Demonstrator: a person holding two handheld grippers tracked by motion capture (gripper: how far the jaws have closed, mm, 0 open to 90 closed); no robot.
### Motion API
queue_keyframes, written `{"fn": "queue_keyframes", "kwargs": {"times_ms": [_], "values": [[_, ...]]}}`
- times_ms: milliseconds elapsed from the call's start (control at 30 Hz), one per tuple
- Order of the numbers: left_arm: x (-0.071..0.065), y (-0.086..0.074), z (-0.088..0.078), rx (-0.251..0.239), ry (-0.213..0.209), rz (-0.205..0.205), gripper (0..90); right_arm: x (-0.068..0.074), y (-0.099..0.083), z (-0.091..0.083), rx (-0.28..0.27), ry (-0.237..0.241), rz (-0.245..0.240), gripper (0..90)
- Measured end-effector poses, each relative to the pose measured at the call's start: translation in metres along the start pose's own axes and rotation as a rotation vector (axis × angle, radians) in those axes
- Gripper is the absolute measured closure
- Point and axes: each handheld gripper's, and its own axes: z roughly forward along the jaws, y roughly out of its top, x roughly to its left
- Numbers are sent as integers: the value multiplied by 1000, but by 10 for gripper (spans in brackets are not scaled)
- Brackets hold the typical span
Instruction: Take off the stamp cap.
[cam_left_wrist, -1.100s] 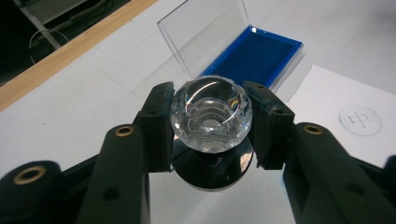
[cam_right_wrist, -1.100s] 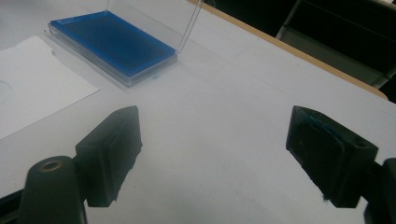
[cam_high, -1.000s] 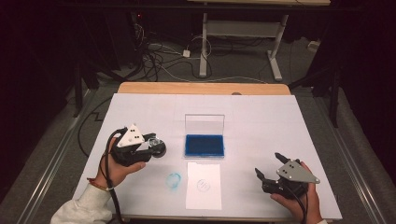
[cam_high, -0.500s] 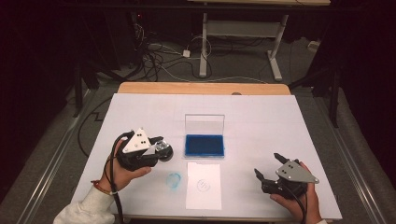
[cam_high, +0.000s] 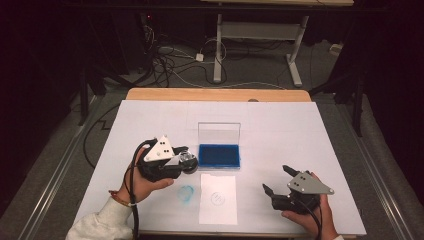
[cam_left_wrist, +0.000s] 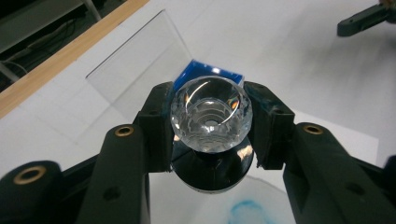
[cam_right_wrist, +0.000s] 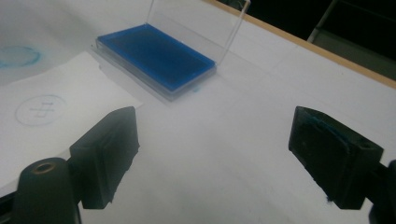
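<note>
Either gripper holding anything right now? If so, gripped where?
Left gripper is shut on the clear-knobbed stamp, pads clamping the faceted knob's sides. Right gripper is open, holding nothing.

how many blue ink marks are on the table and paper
2: a smudged blue ring on the table just left of the paper sheet, and a faint circular stamp print on the sheet itself. None seem hidden.

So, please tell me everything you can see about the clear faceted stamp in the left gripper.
The clear faceted stamp looks like cut glass or acrylic, with a round knob-shaped handle on a dark, glossy round base. The left gripper is shut on it, with the black pads pressing both sides. It is held above the white table, just left of the blue ink pad.
</note>
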Motion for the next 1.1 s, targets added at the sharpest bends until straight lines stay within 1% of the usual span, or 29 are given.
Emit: {"fn": "queue_keyframes", "kwargs": {"times_ms": [33,133,200,233,300,367,400,433,500,533,600,667,700,800,833,867,1033,1100], "values": [[-1,2,2,0,-9,3,547,2,3,2,-3,12,-8,165],[-3,7,7,-6,-17,6,547,9,10,10,-3,41,-29,166],[-4,11,13,-12,-33,3,547,13,14,16,-2,68,-40,171],[-4,13,16,-17,-37,1,547,14,17,20,0,76,-38,177],[-6,18,24,-29,-60,-7,547,19,22,27,-2,87,-57,181],[-8,22,29,-28,-72,-3,547,25,28,33,-21,107,-61,187],[-8,22,29,-28,-72,-3,547,28,31,37,-32,117,-61,187],[-11,24,34,-32,-74,-2,547,31,34,40,-37,129,-56,188],[-12,27,37,-44,-77,-13,547,38,39,48,-49,153,-58,188],[-13,28,38,-52,-82,-19,547,41,41,52,-53,163,-55,189],[-14,29,40,-58,-92,-21,547,45,43,60,-48,200,-40,189],[-14,30,42,-67,-96,-28,547,49,46,67,-51,212,-33,190],[-14,30,42,-69,-106,-31,547,51,47,69,-49,216,-33,190],[-14,31,43,-75,-102,-34,547,55,51,75,-67,216,-26,199],[-14,32,42,-83,-115,-38,547,56,52,77,-67,216,-26,199],[-15,32,42,-84,-112,-38,548,57,53,78,-68,217,-20,200],[-17,35,44,-91,-125,-35,547,61,58,84,-68,222,-25,204],[-18,36,44,-97,-129,-39,547,61,60,85,-68,216,-22,203]]}}
